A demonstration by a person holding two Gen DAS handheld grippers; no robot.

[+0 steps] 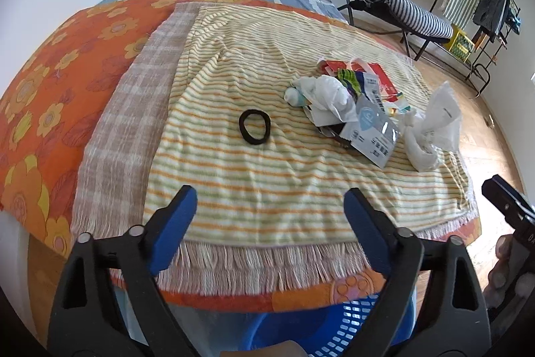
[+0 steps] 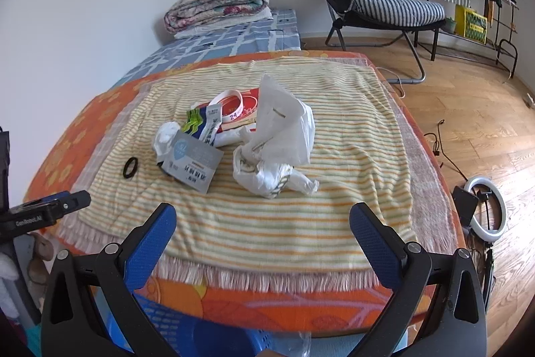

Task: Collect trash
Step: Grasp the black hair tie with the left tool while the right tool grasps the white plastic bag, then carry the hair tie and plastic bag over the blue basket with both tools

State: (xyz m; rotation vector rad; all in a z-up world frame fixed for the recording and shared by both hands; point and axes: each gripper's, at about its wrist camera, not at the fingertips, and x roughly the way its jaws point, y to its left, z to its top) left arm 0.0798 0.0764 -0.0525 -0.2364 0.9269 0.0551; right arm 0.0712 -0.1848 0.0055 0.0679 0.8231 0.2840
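Trash pile (image 2: 234,136) sits mid-bed on the striped towel (image 2: 334,216): crumpled white paper (image 2: 277,153) nearest my right side, a grey packet (image 2: 194,161) touching it on the left, green-striped wrappers and a red packet (image 2: 249,104) with a white band behind. A black hair tie (image 2: 129,168) lies apart to the left, flat on the towel; probably not trash, I'd leave it.

Both grippers empty. Right gripper (image 2: 262,238) spread wide, hanging over the fringe at the bed's near edge, short of the pile. Left gripper (image 1: 271,219) likewise released, over the same edge.

Blue basket (image 1: 354,320) sits below the bed edge, under both grippers; likely the bin.

Plan: right takes the crumpled paper first, it's closest and bulky. Close on the twisted lower wad, not the loose upper flap, so it doesn't tear or slip. Keep fingertips above the towel pile to avoid snagging it. Flat packets: pinch at a raised edge.
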